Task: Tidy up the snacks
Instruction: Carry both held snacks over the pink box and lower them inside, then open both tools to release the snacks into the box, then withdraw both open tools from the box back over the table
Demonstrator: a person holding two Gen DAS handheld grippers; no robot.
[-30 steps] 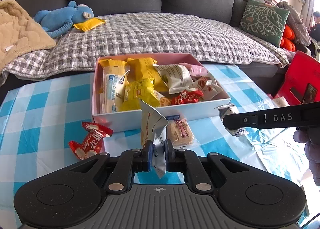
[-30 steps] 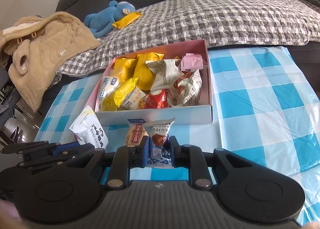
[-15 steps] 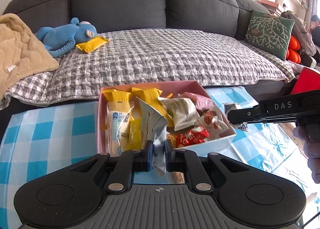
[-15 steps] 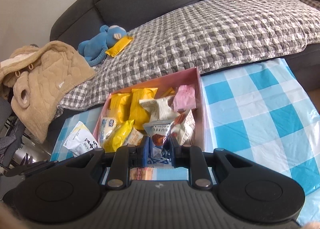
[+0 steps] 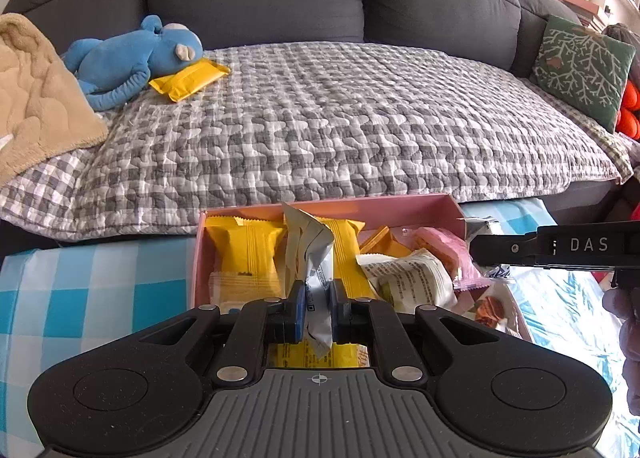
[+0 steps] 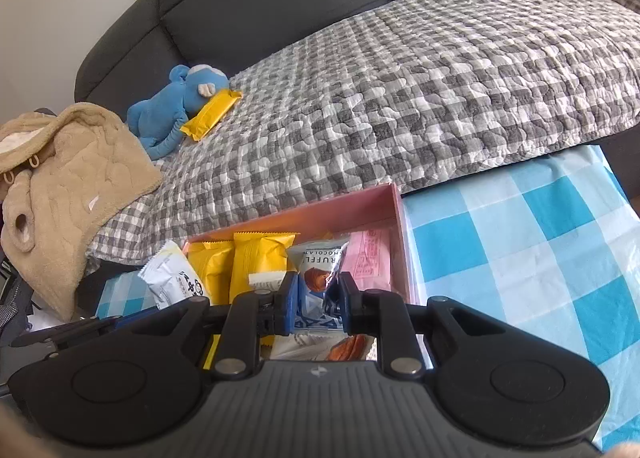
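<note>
Both grippers are clamped on snacks right over the pink box [image 5: 436,204] at bottom centre of each view: the left gripper [image 5: 316,308] is pinching a silvery-white packet [image 5: 310,250] that sticks up between its blue pads, and the right gripper [image 6: 319,300] is squeezing a blue-and-white chocolate truffle packet [image 6: 318,272]. The box sits on a blue checked tablecloth [image 6: 520,258] and it's already stuffed with yellow packets [image 5: 246,254], a pink one [image 6: 372,258] and a white one [image 5: 404,278]. Behind it, upper left, a blue plush toy [image 5: 132,58] lies on the couch's grey checked blanket [image 5: 340,118] with another yellow packet [image 5: 188,78] tucked under its head.
</note>
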